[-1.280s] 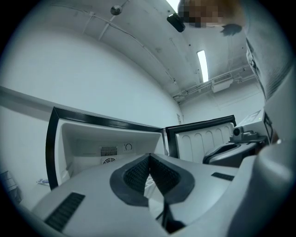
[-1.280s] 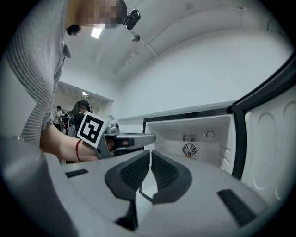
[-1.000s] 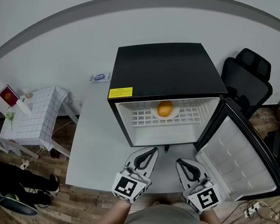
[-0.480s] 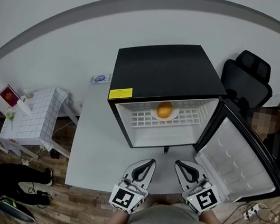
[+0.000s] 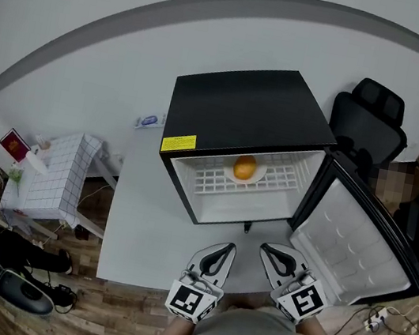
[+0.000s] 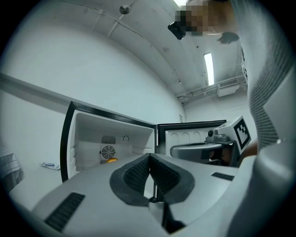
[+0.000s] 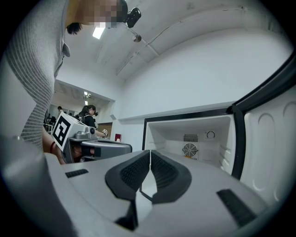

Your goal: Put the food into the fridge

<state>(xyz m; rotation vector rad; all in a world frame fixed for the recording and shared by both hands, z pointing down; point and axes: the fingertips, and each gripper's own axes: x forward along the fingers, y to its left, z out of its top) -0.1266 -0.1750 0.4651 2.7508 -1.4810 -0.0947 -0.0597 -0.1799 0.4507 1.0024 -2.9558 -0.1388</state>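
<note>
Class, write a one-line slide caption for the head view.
Open fridge on a table, an orange on its shelf; left gripper and right gripper shut and empty in front.

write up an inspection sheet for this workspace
surface: grey table, carries the fridge
job's things: fridge with door swung open; orange food on its wire shelf
clutter: small blue-white item by the wall
grippers: left tongs and right tongs shut, empty, at the table's near edge
cables: cables on the floor at right
surroundings: office chair, white side table
</note>
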